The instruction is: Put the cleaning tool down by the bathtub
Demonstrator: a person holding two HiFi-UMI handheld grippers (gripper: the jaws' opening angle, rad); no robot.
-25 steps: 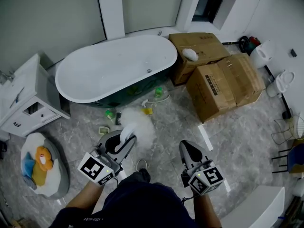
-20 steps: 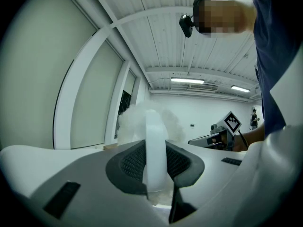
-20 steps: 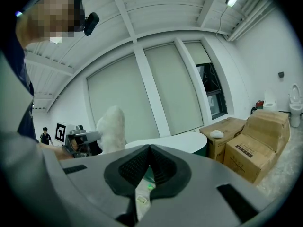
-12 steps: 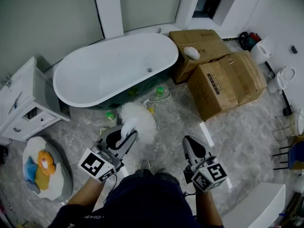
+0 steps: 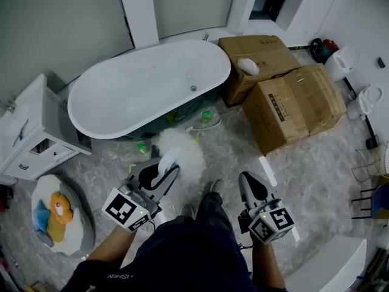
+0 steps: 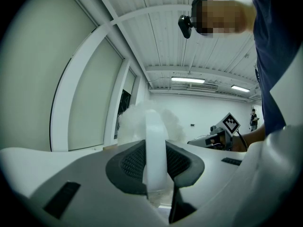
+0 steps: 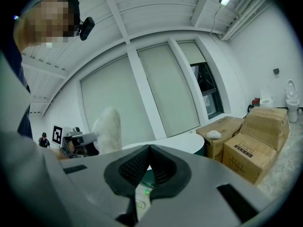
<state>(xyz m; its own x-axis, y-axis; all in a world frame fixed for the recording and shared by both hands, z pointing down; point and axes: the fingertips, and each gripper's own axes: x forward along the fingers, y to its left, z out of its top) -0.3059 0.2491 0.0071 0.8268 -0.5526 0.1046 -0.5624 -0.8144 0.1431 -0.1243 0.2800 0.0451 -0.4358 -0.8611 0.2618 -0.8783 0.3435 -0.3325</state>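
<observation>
The cleaning tool is a fluffy white duster (image 5: 181, 152) on a flat white handle (image 6: 155, 150). My left gripper (image 5: 159, 176) is shut on that handle, and the fluffy head (image 6: 137, 124) sticks up past the jaws. It hangs over the floor just in front of the white oval bathtub (image 5: 91, 123), whose outside is dark green. My right gripper (image 5: 248, 184) is lower right, shut, with nothing between its pads (image 7: 149, 162). In the right gripper view the duster (image 7: 108, 129) stands left of the bathtub (image 7: 182, 140).
Two big cardboard boxes (image 5: 292, 105) stand right of the tub. Small bottles and loose items (image 5: 206, 117) lie on the grey marble floor along the tub's front. A white cabinet (image 5: 30, 132) and a round cushion with toys (image 5: 58, 215) are at the left. A toilet (image 5: 363, 102) is far right.
The person has stepped toward the tub; a leg and shoe now show between the grippers. The duster stays in the left gripper and sits slightly nearer the tub.
</observation>
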